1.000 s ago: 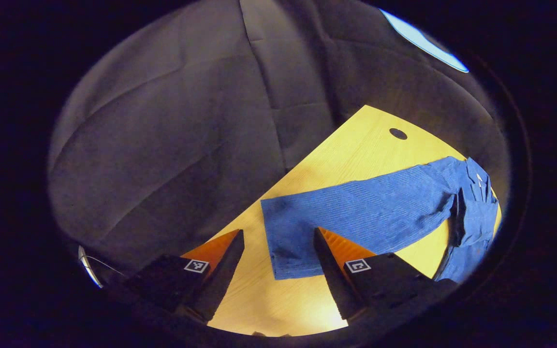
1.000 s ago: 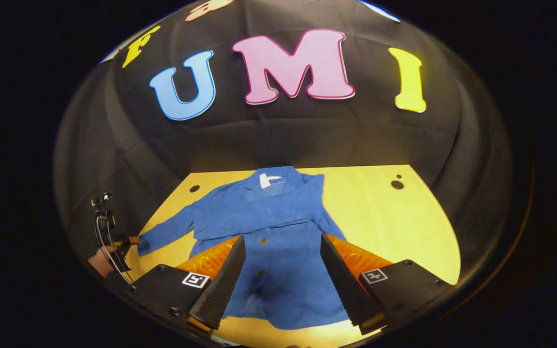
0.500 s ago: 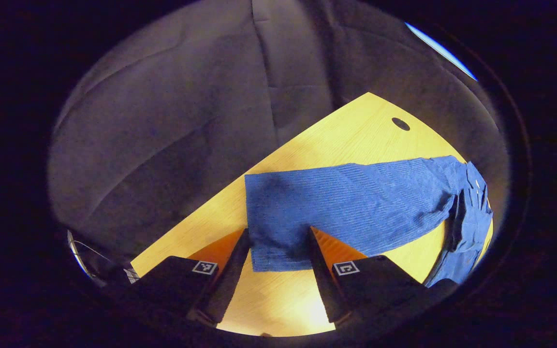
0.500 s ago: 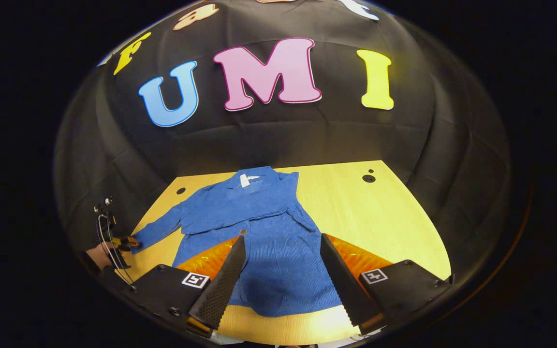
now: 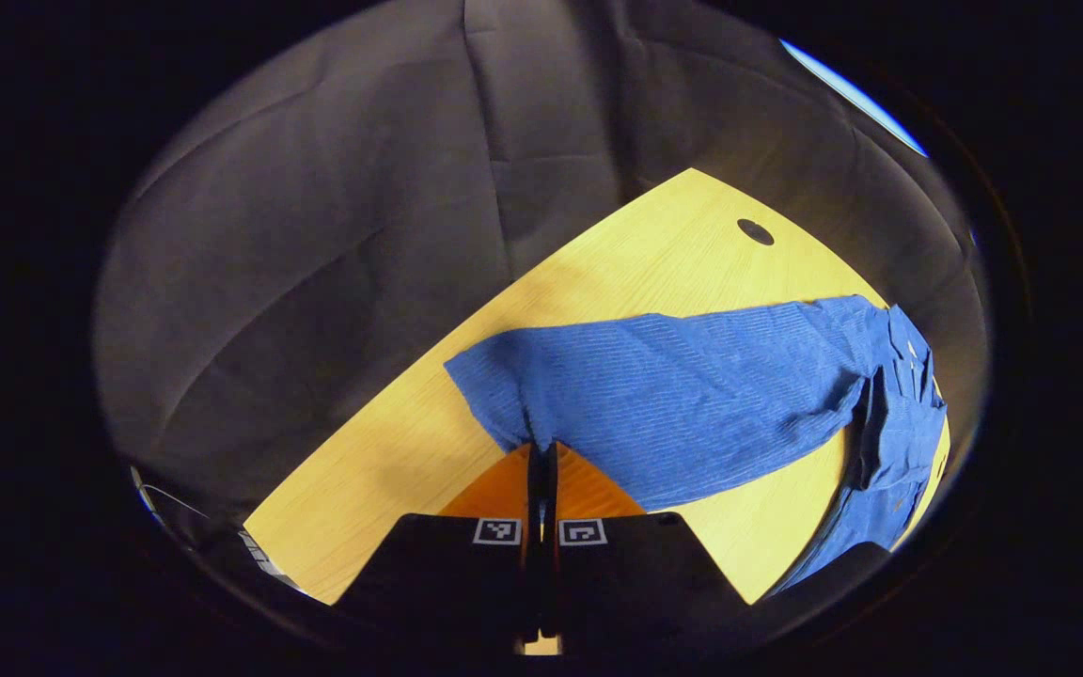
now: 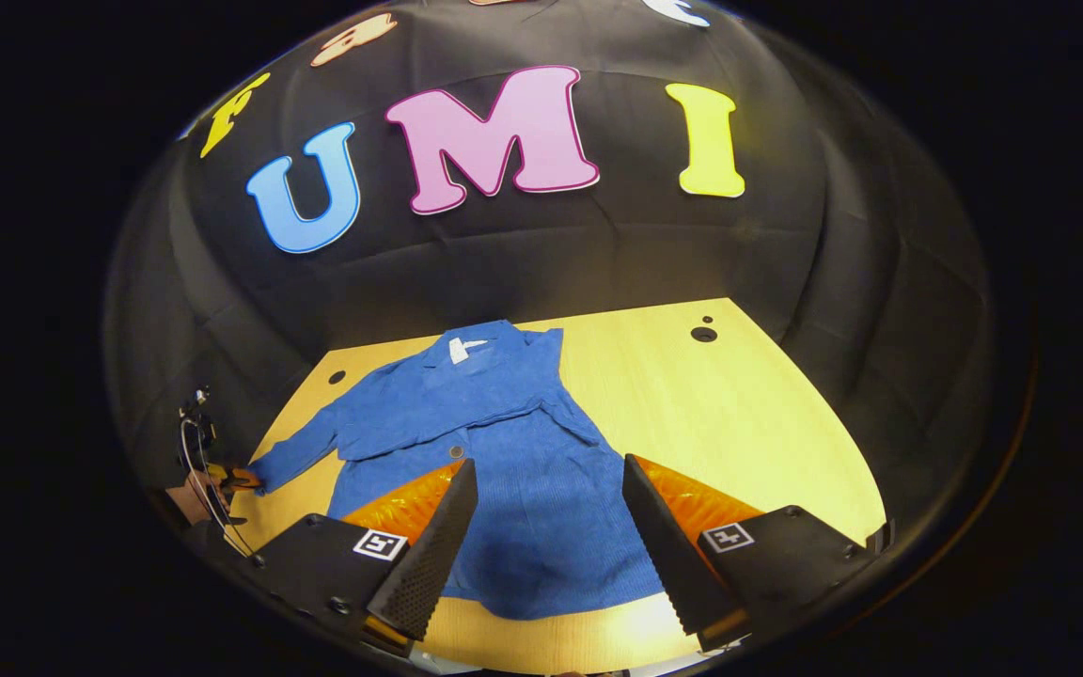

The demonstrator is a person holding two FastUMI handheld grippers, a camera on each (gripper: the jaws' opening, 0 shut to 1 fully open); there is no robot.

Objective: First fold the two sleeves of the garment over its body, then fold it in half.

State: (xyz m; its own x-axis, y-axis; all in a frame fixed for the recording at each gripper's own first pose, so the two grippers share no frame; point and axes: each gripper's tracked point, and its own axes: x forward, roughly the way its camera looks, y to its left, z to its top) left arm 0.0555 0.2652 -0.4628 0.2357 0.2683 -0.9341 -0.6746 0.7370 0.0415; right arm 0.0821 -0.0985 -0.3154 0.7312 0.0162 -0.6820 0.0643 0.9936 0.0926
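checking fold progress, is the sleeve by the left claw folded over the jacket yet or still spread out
Still spread out: the sleeve lies across the table, away from the jacket body. The left claw is shut on its cuff.

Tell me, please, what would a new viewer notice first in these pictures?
First, the blue shirt lying flat on the yellow table, one sleeve already folded across its chest. Next, the left gripper shut on the cuff of the other sleeve, while the right gripper hangs open above the hem.

Blue garment [image 6: 504, 451], yellow table [image 6: 739, 414]
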